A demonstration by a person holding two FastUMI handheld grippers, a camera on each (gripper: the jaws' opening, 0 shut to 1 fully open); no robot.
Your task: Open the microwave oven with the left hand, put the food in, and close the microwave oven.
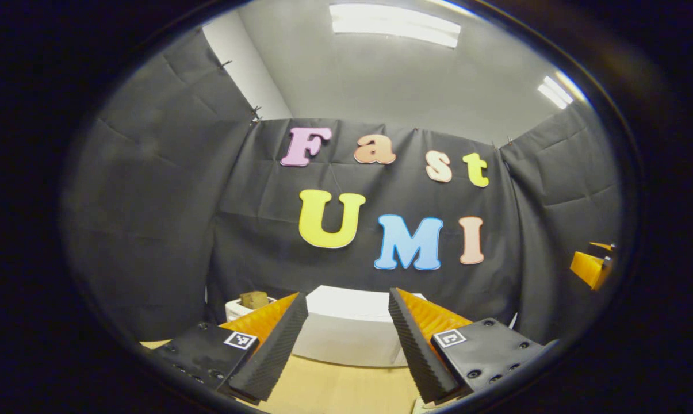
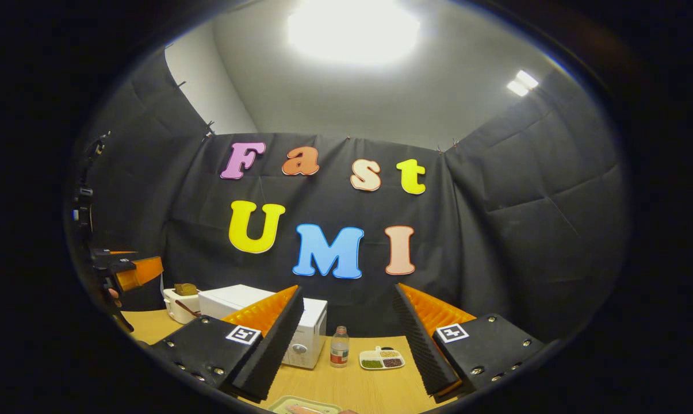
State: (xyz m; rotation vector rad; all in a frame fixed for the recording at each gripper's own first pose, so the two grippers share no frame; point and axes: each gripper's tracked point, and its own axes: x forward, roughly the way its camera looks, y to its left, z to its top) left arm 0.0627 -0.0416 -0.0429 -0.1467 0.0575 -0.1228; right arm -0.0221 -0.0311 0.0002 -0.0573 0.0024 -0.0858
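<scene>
While I hold both grippers raised, the left gripper gapes wide and empty before the microwave. My right gripper is likewise spread and empty; a bottle stands just beside the microwave.

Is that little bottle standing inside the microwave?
No, the bottle stands upright on the wooden table, just beside the closed microwave.

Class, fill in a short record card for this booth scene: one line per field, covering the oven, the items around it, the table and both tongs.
oven: white box-shaped microwave oven on the table, door shut
left of oven: white toaster with a brown slice on top
right of oven: small clear bottle, then a white divided plate of coloured foods
near edge: pale green tray, partly seen
table: light wooden table
left tongs: open, empty, pointing at the oven
right tongs: open, empty
</scene>
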